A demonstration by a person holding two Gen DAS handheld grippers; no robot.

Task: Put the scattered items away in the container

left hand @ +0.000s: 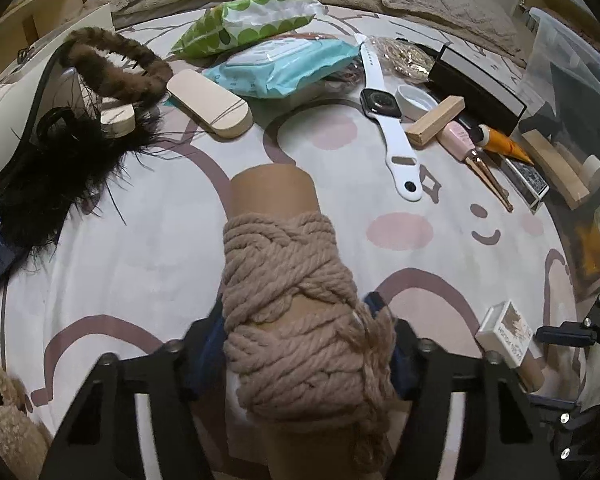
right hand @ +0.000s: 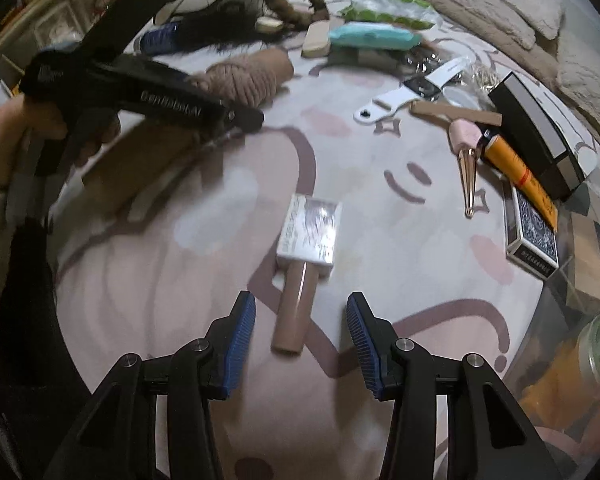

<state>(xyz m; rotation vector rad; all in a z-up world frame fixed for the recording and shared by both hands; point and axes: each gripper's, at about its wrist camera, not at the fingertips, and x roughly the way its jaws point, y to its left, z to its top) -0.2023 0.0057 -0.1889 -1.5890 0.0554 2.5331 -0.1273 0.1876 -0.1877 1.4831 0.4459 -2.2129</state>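
The left gripper (left hand: 304,344) is clamped on a yarn-wound cardboard tube (left hand: 288,280) over the patterned rug (left hand: 140,248). The right gripper (right hand: 300,336) stands apart, its jaws either side of a boxed cosmetic tube (right hand: 304,248) lying on the rug, pads not touching it. At the rug's right edge a clear plastic container (left hand: 572,64) holds a wooden block (left hand: 556,168) and orange things.

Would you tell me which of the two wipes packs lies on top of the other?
The green-dotted pack; it overlaps the blue pack.
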